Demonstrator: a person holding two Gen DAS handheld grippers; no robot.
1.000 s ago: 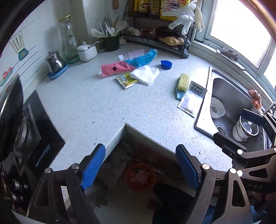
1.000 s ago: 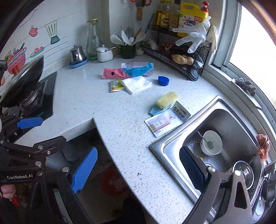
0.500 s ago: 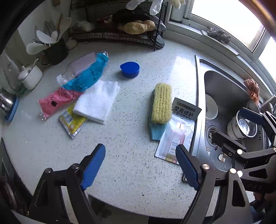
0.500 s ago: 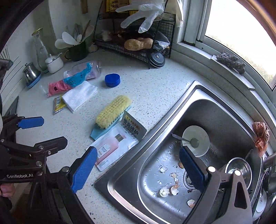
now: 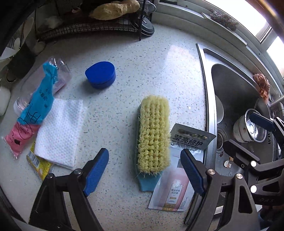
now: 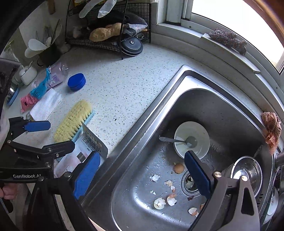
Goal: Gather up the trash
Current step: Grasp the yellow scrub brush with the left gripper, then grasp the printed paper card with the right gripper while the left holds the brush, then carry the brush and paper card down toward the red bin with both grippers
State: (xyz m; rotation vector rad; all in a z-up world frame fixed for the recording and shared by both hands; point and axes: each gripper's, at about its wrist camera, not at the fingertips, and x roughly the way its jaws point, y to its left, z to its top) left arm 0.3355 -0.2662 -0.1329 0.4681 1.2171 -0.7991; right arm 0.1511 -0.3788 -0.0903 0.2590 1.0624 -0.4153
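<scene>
Left wrist view: left gripper [image 5: 144,168], jaws wide, empty, above scrub brush [image 5: 153,135] and sachet [image 5: 179,177] on table [image 5: 156,71].
Right wrist view: right gripper [image 6: 142,176], jaws wide, empty, over sink [image 6: 221,110].
Trash: eggshells [image 6: 168,197] on sink floor; wrappers [image 5: 35,110] far left.

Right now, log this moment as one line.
left gripper: open, empty, over scrub brush | right gripper: open, empty, over sink | eggshells: uncollected | pink sachet: on counter

Speckled countertop [image 5: 150,58], steel sink [image 6: 221,106], bright window [image 6: 230,16].
</scene>
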